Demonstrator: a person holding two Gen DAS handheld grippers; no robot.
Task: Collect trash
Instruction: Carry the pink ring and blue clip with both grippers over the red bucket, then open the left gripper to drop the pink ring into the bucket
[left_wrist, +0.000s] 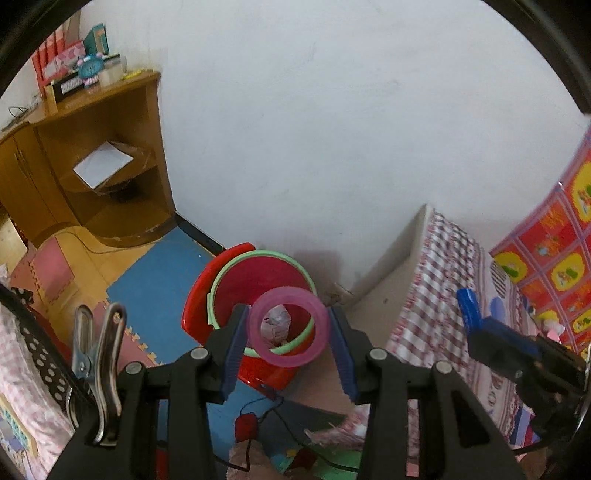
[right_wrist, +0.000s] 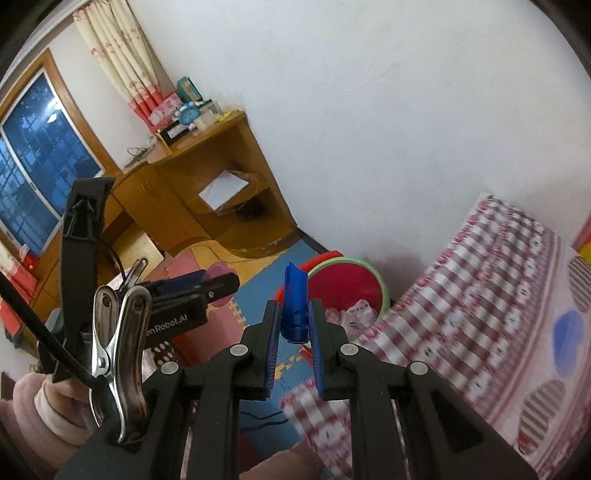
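My left gripper (left_wrist: 288, 338) is shut on a pink translucent ring (left_wrist: 288, 326), like a tape roll, and holds it above the red trash bin (left_wrist: 258, 284) with a green rim. Crumpled wrappers (left_wrist: 275, 325) lie inside the bin. My right gripper (right_wrist: 294, 325) is shut on a blue plastic piece (right_wrist: 294, 302) that stands upright between the fingers. It also shows in the left wrist view (left_wrist: 469, 308) at the right, above the bed. The bin shows in the right wrist view (right_wrist: 345, 288) just beyond the blue piece, with wrappers (right_wrist: 354, 312) in it.
A bed with a red-checked sheet (left_wrist: 443, 280) stands right of the bin. A wooden corner desk (left_wrist: 99, 177) stands at the left against the white wall. Blue and pink foam mats (left_wrist: 159, 280) cover the floor. A cable and a red object (left_wrist: 245, 424) lie on the floor below.
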